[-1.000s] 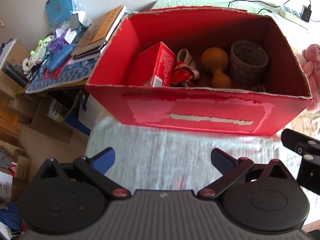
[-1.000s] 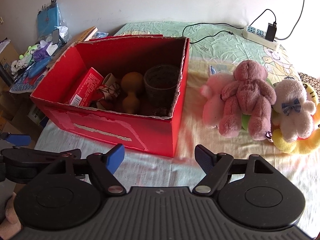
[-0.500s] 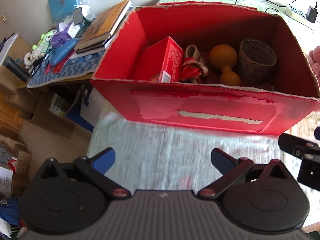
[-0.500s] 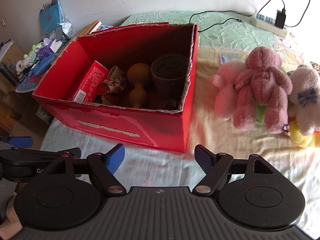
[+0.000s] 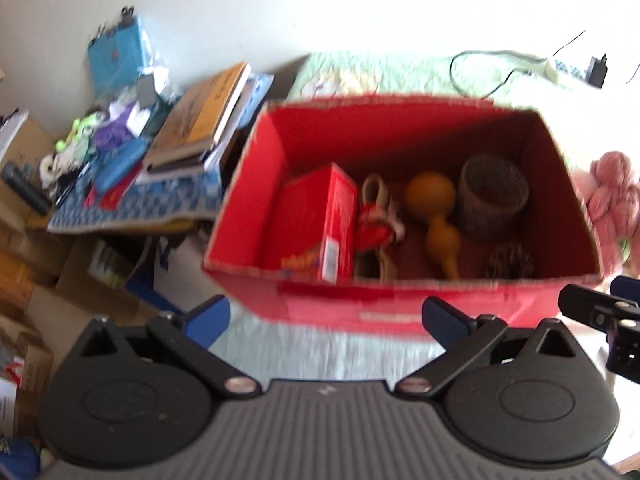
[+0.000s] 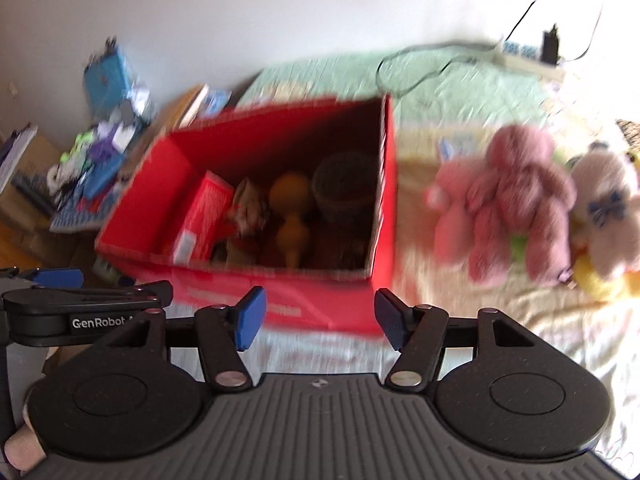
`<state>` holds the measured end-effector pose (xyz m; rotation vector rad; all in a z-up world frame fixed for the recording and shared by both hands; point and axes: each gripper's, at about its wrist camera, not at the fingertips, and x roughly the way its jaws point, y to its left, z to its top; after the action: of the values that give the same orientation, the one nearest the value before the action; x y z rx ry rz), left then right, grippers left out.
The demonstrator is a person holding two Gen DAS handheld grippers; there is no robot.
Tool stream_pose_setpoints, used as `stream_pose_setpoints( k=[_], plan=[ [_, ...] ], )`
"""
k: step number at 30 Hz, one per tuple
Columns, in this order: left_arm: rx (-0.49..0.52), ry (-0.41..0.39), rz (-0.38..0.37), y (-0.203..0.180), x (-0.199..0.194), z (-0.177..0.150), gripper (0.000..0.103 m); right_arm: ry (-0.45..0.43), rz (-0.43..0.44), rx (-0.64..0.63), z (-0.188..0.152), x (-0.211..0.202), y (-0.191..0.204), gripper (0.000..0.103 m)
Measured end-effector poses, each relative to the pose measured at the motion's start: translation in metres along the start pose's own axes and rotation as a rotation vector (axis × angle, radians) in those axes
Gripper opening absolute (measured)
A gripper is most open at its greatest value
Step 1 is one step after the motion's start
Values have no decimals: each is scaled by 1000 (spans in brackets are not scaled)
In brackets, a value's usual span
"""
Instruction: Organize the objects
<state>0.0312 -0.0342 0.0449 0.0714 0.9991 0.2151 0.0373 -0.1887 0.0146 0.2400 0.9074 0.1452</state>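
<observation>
Left wrist view shows the left hand-held gripper [image 5: 326, 316] released, its blue-tipped fingers [image 5: 208, 314] spread wide with only the pale bed sheet [image 5: 320, 352] between them. Just beyond the fingertips, in the middle of the frame, sits the open red cardboard box [image 5: 384, 308]. Inside it, from left to right, are a red carton [image 5: 320, 220] standing on edge, a red-and-white bundle [image 5: 378, 228] I cannot identify, an orange gourd-shaped thing [image 5: 436, 216] and a dark woven cup [image 5: 494, 196]. A cluttered side surface [image 5: 132, 208] with stacked books [image 5: 200, 120] fills the left of the frame, and a power strip [image 5: 568, 70] lies at the upper right.

From the right wrist view, the right hand-held gripper [image 6: 318, 318] is also released and grasps nothing; its jaws have just been closing somewhat, with only sheet between them. The box is in the centre of that frame, apart from the fingertips. A dark pink plush bear [image 6: 516, 204], a paler pink plush toy [image 6: 452, 204] and a whitish plush toy with a blue bow [image 6: 608, 208] lie on the bed at the right of the frame, well apart from the box. Both pictures are blurred.
</observation>
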Motion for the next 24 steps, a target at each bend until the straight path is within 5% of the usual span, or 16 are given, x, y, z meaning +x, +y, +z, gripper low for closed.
stream_pose_setpoints(
  k=[11,24],
  plan=[
    [85,-25,-92,7,20,30,101,-104,-63,78,11,-1,18,58],
    [123,-32,-96,23,42,33,102,-99,-146,137,10,15,39,53]
  ],
)
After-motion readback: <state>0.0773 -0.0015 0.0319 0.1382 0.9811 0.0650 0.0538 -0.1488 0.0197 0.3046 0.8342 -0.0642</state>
